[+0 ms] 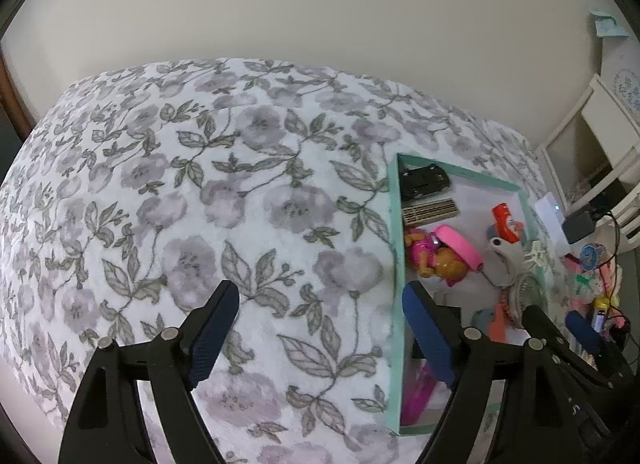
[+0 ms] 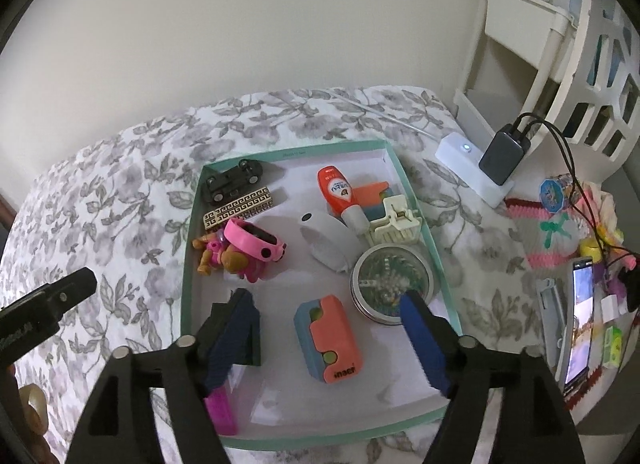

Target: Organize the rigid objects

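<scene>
A shallow teal-rimmed tray (image 2: 191, 223) lies on the floral bedspread and holds several toys: a black toy car (image 2: 232, 180), a patterned bar (image 2: 240, 207), a pink watch (image 2: 252, 242) on a puppy figure (image 2: 224, 262), a white band (image 2: 328, 240), an orange bottle (image 2: 338, 193), a round tin (image 2: 392, 280) and an orange-blue block (image 2: 330, 338). My right gripper (image 2: 328, 332) is open above the tray, its fingers either side of the block. My left gripper (image 1: 320, 328) is open and empty over the bedspread, left of the tray (image 1: 394, 223).
A white charger block (image 2: 472, 167) with a dark power bank (image 2: 502, 157) lies right of the tray. A phone (image 2: 580, 320), small toys and cables crowd the right edge. A white shelf unit (image 2: 540, 43) stands beyond. Floral bedspread (image 1: 200, 183) spreads left.
</scene>
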Demonstrator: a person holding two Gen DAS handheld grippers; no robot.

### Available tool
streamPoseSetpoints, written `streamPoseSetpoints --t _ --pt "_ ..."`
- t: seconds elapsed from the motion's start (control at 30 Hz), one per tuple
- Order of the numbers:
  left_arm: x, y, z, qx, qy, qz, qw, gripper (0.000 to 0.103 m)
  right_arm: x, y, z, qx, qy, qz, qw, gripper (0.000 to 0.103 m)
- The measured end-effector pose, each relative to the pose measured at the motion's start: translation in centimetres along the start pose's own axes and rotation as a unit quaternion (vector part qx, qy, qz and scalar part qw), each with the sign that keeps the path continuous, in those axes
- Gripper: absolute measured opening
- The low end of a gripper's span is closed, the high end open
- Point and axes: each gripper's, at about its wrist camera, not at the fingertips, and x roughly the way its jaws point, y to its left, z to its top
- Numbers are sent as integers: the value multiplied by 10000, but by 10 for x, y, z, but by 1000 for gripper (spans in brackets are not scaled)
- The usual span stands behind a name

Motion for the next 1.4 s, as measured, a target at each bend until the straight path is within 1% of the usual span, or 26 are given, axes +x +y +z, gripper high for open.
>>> streamPoseSetpoints --t 0.03,0.13,0.17,0.2,0.23,0.27,0.4,0.47,0.63,0.77,0.97,1.23,1.4 --pt "1 1 -1 18 5 42 10000 85 1 1 0 -24 -8 -6 10000 87" --pt "5 0 -1 62 41 113 9999 86 2 3 -1 -82 -8 -21 10000 88" --pt "6 0 -2 67 55 125 9999 87 2 4 -1 -98 -12 -26 9999 89" --pt "8 0 -2 66 78 130 9999 94 3 4 -1 -111 -6 -25 9999 92" --pt "10 0 -2 58 94 131 9999 97 4 5 -2 -123 5 -16 9999 97" --pt "11 1 -2 51 103 135 9998 98 6 5 -2 -130 18 -2 9999 99" --pt "18 4 -4 19 176 190 9997 98 11 7 -4 -174 92 -6 9998 100" --pt "22 5 -5 -7 224 232 9995 98 14 8 -6 -208 134 -16 9997 103" --pt "28 9 -6 -66 340 284 9990 98 20 11 -8 -286 211 -50 9994 103" --pt "27 9 -6 -110 350 188 9991 98 21 12 -9 -320 212 -68 9992 103" --pt "21 -1 -10 68 375 148 9992 98 18 12 -10 -304 179 -49 9994 103" --pt "-1 -7 -19 219 104 491 9985 98 6 11 -16 -205 86 -73 9997 103" --pt "-14 -1 -29 107 39 382 9992 98 -6 10 -25 -155 3 -9 9999 103"
